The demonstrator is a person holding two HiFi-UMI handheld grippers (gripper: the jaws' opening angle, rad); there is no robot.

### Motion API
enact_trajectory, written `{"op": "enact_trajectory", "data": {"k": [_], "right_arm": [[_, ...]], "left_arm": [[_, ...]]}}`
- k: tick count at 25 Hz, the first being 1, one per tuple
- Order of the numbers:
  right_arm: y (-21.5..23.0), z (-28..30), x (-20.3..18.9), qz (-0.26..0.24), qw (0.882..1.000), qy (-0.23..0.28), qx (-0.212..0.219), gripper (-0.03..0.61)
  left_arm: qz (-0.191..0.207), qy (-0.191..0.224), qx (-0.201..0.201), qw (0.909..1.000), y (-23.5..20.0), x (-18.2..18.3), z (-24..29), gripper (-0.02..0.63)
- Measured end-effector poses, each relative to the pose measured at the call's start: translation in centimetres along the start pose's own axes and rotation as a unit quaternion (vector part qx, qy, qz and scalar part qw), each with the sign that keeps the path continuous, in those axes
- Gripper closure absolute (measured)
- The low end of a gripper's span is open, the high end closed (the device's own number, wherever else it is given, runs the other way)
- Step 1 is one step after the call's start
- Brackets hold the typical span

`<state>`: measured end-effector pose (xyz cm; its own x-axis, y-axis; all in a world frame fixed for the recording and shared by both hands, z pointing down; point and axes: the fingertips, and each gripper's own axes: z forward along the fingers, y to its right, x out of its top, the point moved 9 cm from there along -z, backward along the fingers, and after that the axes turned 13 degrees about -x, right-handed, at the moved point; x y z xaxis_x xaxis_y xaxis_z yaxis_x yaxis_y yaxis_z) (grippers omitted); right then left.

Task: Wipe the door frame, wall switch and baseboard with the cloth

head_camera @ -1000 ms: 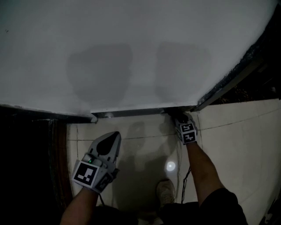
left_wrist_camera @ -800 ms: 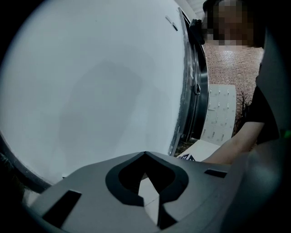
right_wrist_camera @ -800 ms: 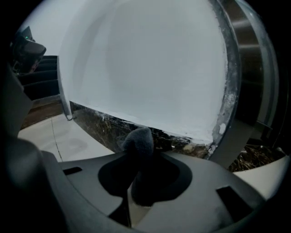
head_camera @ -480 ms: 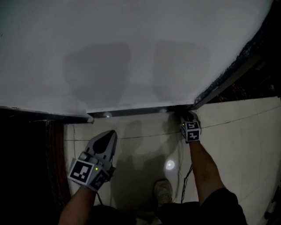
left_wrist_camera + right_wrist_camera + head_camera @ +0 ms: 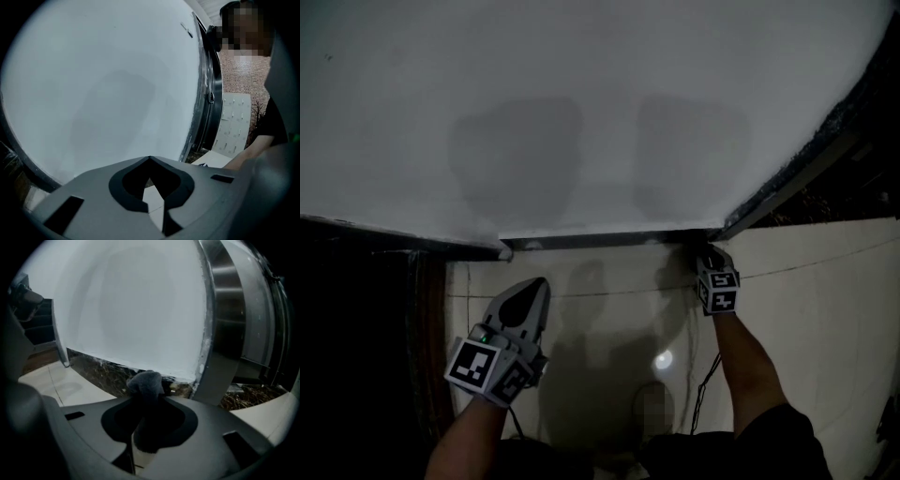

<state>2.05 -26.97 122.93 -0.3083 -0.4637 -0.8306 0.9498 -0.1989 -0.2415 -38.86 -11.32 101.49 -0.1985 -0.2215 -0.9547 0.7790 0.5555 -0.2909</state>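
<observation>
Your grey cloth (image 5: 146, 383) sits clamped in your right gripper (image 5: 148, 400), wadded at the dark baseboard (image 5: 101, 371), with the door frame (image 5: 227, 324) at 2 o'clock. Only that gripper's view shows the cloth. Your left gripper (image 5: 528, 302), at 7 o'clock in the head view, is closed and empty.

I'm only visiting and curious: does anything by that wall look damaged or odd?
The white wall has a ragged, chipped edge beside the metal frame, near the bottom corner above the baseboard, where the right tongs hold the cloth. Nothing else stands out.
</observation>
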Motion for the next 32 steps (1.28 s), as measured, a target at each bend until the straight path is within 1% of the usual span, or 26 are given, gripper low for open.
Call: {"op": "enact_trajectory", "data": {"k": [3,5,8,10,13,16,18,20,23,25,27,29,30,32], "right_arm": [[-4.2,-1.0,1.1,-0.025,0.997,0.026,0.066,0.494],[-8.1,-1.7,2.0,-0.051,0.990,0.047,0.119,0.494],[-14.6,-3.1,4.2,-0.081,0.974,0.076,0.198,0.494],[-19.0,-3.6,5.6,-0.085,0.962,0.096,0.243,0.494],[-25.1,-4.5,7.5,-0.093,0.945,0.112,0.294,0.494],[-31.1,-4.6,8.9,-0.103,0.928,0.125,0.335,0.494],[-34.4,-4.1,9.5,-0.106,0.921,0.128,0.354,0.494],[-37.3,-3.3,10.0,-0.105,0.917,0.125,0.363,0.494],[-41.1,-1.9,9.9,-0.089,0.920,0.109,0.367,0.493],[-42.9,-1.1,9.7,-0.072,0.926,0.094,0.358,0.494],[-43.9,-0.8,9.5,-0.067,0.930,0.084,0.352,0.494],[-44.3,-1.0,9.5,-0.079,0.929,0.090,0.351,0.494],[-44.2,-1.0,9.5,-0.084,0.929,0.096,0.348,0.494],[-43.3,-0.5,9.6,-0.084,0.934,0.101,0.332,0.494]], "left_arm": [[0.000,0.003,0.003,1.0000,-0.2,0.4,-0.8,0.612],[0.002,0.004,0.005,1.0000,-0.3,0.6,-1.4,0.612],[0.001,0.003,0.013,0.9999,-0.3,0.6,-2.4,0.612],[0.002,-0.006,0.016,0.9998,-0.3,0.7,-3.2,0.612],[0.010,-0.018,0.018,0.9996,-0.7,1.1,-4.6,0.612],[0.008,-0.020,0.036,0.9991,-1.4,1.6,-7.0,0.612],[0.005,-0.024,0.049,0.9985,-2.0,1.7,-8.9,0.612],[0.002,-0.027,0.061,0.9978,-2.8,1.8,-10.7,0.612],[-0.011,-0.024,0.087,0.9959,-3.7,1.9,-13.2,0.612],[-0.019,-0.022,0.100,0.9945,-4.0,1.9,-14.4,0.612],[-0.024,-0.024,0.105,0.9939,-4.0,2.0,-14.9,0.612],[-0.029,-0.026,0.103,0.9939,-3.9,2.0,-15.1,0.612],[-0.031,-0.027,0.101,0.9941,-3.9,2.0,-15.1,0.612],[-0.033,-0.027,0.093,0.9948,-3.9,1.9,-14.9,0.612]]}}
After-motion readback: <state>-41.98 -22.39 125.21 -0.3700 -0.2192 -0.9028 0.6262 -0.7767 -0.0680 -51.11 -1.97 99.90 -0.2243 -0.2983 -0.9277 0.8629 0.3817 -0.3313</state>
